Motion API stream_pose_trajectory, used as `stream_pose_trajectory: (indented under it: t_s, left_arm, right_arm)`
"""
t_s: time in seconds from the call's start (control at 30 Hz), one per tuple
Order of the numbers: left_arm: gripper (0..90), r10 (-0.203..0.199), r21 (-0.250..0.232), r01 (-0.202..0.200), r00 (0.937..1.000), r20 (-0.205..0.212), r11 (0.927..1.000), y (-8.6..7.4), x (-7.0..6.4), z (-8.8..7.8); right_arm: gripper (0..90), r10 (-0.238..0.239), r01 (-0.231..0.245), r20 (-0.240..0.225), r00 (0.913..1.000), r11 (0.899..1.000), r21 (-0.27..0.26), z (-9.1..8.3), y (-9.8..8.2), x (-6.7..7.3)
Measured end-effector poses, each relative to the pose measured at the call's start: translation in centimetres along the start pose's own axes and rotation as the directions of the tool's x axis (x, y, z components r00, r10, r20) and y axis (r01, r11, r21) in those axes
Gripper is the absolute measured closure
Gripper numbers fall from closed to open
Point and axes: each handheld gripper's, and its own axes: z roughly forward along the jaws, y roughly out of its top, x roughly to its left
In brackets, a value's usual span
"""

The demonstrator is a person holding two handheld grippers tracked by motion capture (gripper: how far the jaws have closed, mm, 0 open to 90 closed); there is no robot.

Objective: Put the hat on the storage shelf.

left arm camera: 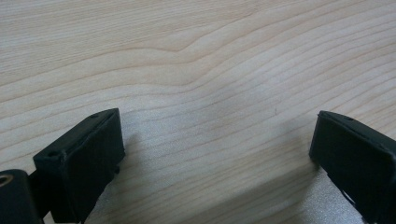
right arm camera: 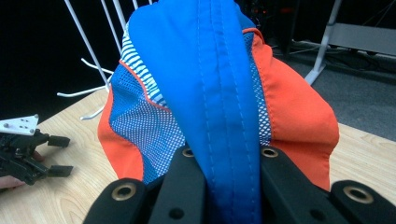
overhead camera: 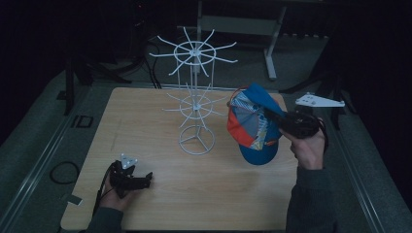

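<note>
A blue and orange cap with mesh panels hangs in the air over the table's right side, just right of a white wire hook stand. My right gripper is shut on the cap; in the right gripper view its jaws pinch a blue seam of the cap, with the stand's wire arms behind it. My left gripper rests low over the wooden table at the near left, open. In the left gripper view its pads stand wide apart over bare wood.
The stand has two tiers of radiating hooks and a ring base at the table's middle. A desk frame stands on the dark floor beyond. A cable loop lies on the floor at the left. The left gripper shows far off in the right gripper view.
</note>
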Motion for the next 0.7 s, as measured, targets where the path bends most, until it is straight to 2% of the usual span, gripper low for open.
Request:
stream_pose_trajectory:
  t_s: [0.7]
  left_arm:
    - [3.1,0.003,0.002,-0.003,1.0000,0.000,1.0000,0.0,0.0,0.0]
  right_arm:
    - [87.4,-0.018,0.017,-0.028,0.9994,0.999,-0.032,-0.1,1.4,0.5]
